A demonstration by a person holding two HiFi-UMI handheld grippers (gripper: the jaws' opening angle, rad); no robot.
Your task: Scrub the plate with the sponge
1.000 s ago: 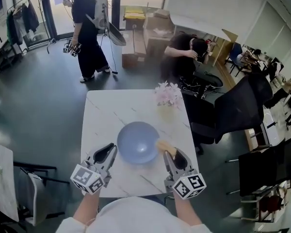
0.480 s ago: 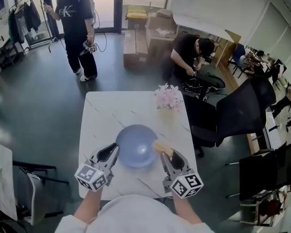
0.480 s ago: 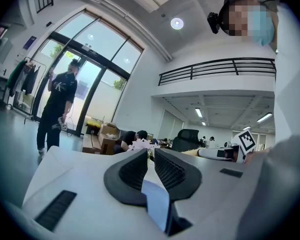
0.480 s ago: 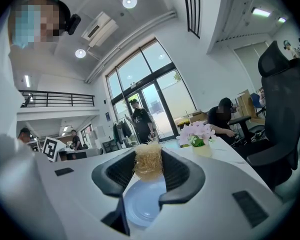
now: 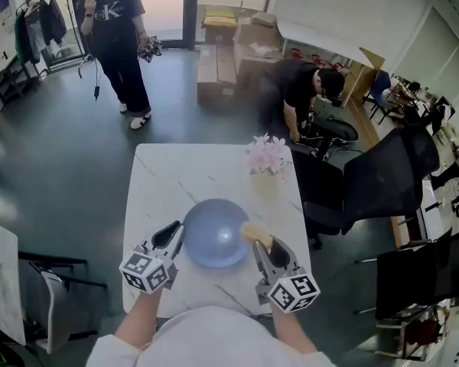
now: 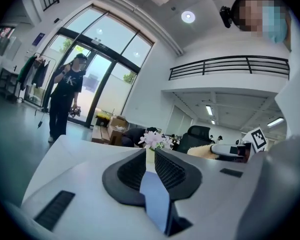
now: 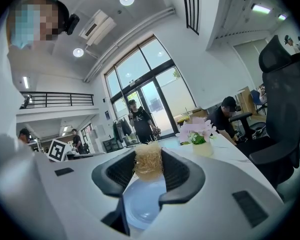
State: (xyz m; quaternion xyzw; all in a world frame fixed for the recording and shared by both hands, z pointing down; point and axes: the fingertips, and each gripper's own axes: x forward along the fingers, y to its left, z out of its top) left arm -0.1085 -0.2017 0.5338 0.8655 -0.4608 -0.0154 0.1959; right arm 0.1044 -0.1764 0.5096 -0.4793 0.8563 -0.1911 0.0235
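A round blue plate [image 5: 214, 228] lies on the white marble table [image 5: 168, 182] in front of me. My left gripper [image 5: 174, 232] is at the plate's left rim, and in the left gripper view [image 6: 149, 156] its jaws are shut on the thin blue edge of the plate [image 6: 154, 196]. At the plate's right rim my right gripper [image 5: 258, 243] is shut on a straw-coloured fibrous sponge [image 5: 254, 231]. In the right gripper view the sponge [image 7: 148, 161] fills the gap between the jaws [image 7: 148, 170], and the plate [image 7: 140, 204] lies just below it.
A small vase of pink flowers [image 5: 266, 157] stands at the table's far right. A black office chair [image 5: 375, 182] is to the table's right. One person stands at the back left [image 5: 115, 37]; another bends over by cardboard boxes [image 5: 306, 90].
Both grippers and the plate have barely shifted, the left one drawing slightly inward. The standing person at the back has turned and stepped left; the crouching person has moved to the right.
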